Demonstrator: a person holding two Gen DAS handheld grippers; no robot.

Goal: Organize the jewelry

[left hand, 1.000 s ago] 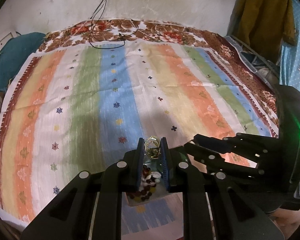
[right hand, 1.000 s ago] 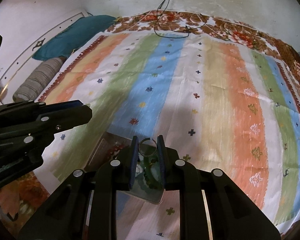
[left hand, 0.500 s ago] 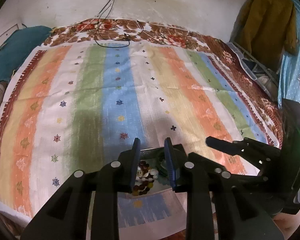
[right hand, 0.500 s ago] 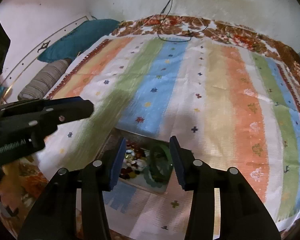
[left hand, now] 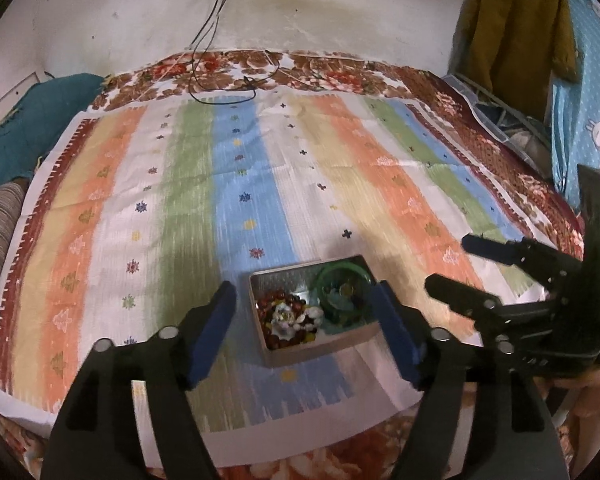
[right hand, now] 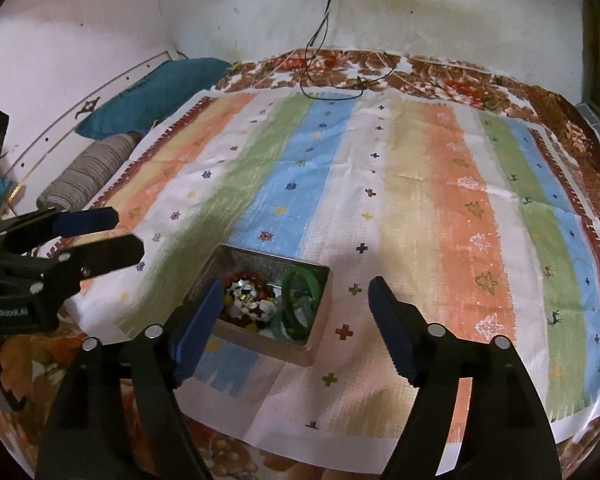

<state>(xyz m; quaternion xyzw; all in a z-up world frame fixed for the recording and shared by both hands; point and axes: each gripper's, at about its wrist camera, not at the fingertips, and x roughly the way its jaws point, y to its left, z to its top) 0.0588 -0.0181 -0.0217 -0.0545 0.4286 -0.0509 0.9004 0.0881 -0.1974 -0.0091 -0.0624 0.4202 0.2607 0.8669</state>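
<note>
both jaws now opening, empty, above tin [left hand: 320, 354]

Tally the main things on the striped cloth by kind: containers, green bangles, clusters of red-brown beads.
Metal tin: 1
Green bangle: 1, leaning inside the tin
Red-brown bead cluster: 1, inside the tin; separate pieces too tangled to count
Total: 3

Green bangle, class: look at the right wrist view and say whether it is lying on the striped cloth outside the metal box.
No, the green bangle sits inside the metal box, beside the beads.
</note>
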